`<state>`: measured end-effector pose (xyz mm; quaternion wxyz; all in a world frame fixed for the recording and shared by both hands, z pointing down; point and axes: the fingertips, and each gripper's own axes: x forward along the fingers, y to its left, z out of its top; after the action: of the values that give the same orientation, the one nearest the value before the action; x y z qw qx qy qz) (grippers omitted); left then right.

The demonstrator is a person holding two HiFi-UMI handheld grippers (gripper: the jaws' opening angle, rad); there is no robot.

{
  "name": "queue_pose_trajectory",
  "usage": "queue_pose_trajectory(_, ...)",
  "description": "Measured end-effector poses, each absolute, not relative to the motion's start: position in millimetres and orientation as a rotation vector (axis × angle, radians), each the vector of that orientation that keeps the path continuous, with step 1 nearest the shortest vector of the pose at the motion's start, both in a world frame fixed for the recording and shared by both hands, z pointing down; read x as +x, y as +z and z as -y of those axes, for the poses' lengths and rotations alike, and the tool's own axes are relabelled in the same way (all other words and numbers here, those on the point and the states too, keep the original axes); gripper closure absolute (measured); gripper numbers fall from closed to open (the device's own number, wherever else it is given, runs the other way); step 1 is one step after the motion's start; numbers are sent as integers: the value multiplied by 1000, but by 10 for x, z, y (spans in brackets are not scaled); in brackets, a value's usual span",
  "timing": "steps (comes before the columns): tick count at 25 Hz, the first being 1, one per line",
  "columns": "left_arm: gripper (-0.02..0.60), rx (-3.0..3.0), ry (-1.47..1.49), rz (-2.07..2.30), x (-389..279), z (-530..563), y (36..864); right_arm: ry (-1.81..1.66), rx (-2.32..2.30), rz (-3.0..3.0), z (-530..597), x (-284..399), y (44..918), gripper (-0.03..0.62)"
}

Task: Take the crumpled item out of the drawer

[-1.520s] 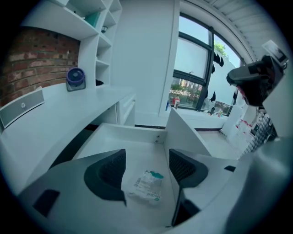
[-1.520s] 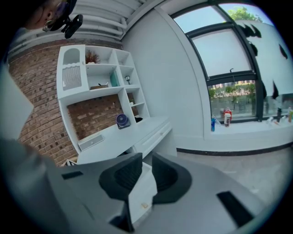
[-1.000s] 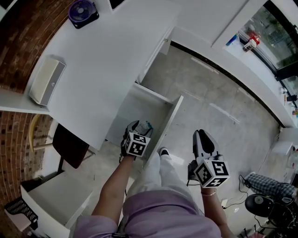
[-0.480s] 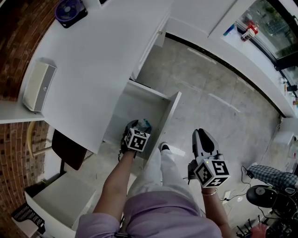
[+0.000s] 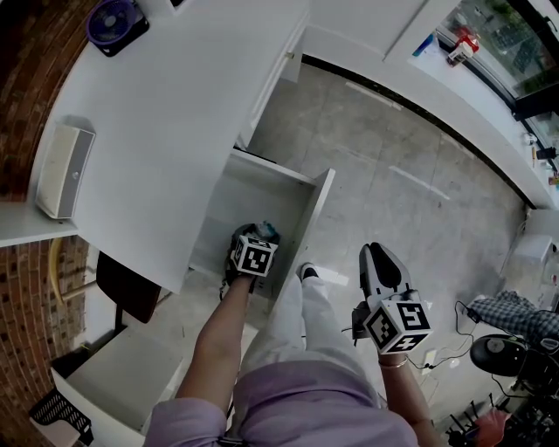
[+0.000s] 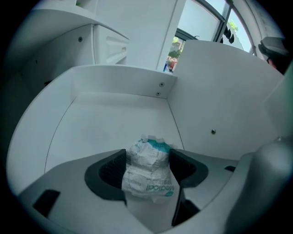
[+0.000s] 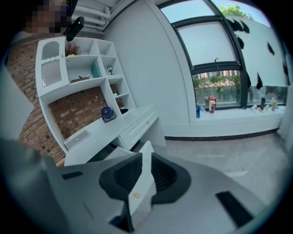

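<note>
The white drawer (image 5: 318, 208) stands pulled out from under the desk. My left gripper (image 5: 252, 236) reaches down into its near end. In the left gripper view the crumpled item (image 6: 149, 167), a white and teal wrapper with print, sits squeezed between the two dark pads of that gripper (image 6: 147, 168), just above the drawer floor (image 6: 105, 128). A bit of teal from the crumpled item (image 5: 268, 231) shows beside the marker cube in the head view. My right gripper (image 5: 380, 256) hangs over the floor right of the drawer, holding nothing. Only a thin slit shows between the jaws of the right gripper (image 7: 143, 176).
The white desk (image 5: 175, 131) carries a small dark fan (image 5: 112, 19) and a white box-like device (image 5: 63, 170). A black chair (image 5: 127, 284) stands left of the drawer. The person's shoe (image 5: 306, 271) is by the drawer front. A window sill with bottles (image 7: 210, 107) lies far right.
The left gripper has stayed in the drawer, shut on the wrapper. The head camera has shifted slightly, so the desk and drawer sit a little higher and further left. The right gripper has barely moved.
</note>
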<state>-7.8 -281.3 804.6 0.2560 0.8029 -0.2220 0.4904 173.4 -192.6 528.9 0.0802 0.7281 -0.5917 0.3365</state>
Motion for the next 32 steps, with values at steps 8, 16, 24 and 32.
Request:
queue_pose_trajectory(8,335,2147,1360,642,-79,2862,8091,1005,2170,1776,1897,1776,5300,536)
queue_pose_trajectory(16,385,2150,1362,666,-103,2811,7995,1007,2153,1798,1874,1761,5268,536)
queue_pose_trajectory(24,400,2210,1231,746,-84,2862,7599,999,2125,1851,1882,1706,5212,536)
queue_pose_trajectory(32,411,2272,1095,858,-136,2966,7097,974,2082,1937,1899,1584,5123,536)
